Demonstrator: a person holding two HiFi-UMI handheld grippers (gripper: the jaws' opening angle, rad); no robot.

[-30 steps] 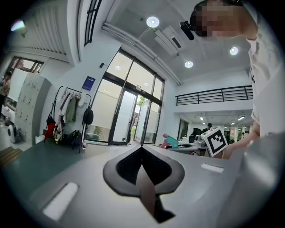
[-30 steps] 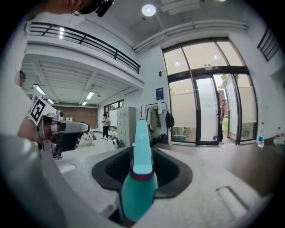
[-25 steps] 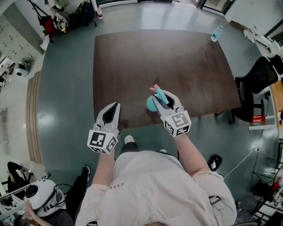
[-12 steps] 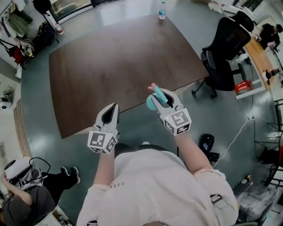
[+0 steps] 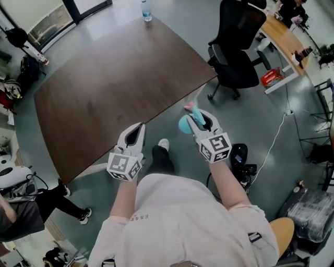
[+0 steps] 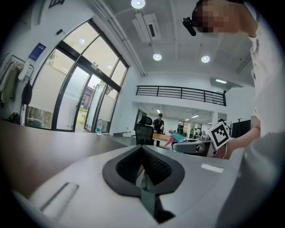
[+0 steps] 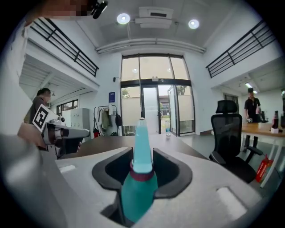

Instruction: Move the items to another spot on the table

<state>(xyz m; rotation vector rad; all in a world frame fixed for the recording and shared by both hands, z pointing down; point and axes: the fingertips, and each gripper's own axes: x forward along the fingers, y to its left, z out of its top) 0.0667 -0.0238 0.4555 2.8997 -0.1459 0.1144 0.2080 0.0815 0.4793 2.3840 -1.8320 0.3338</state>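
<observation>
Teal bottle point(image 7: 139, 187), clamped — right gripper point(image 7: 142, 153)

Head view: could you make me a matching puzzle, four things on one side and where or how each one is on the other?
1. teal bottle
2. left gripper
3. water bottle
4. office chair

a. on the far edge of the table
b. standing beside the table
c. shut, nothing in it
d. clamped in the right gripper

Pairs: 1-d, 2-c, 3-a, 4-b.
</observation>
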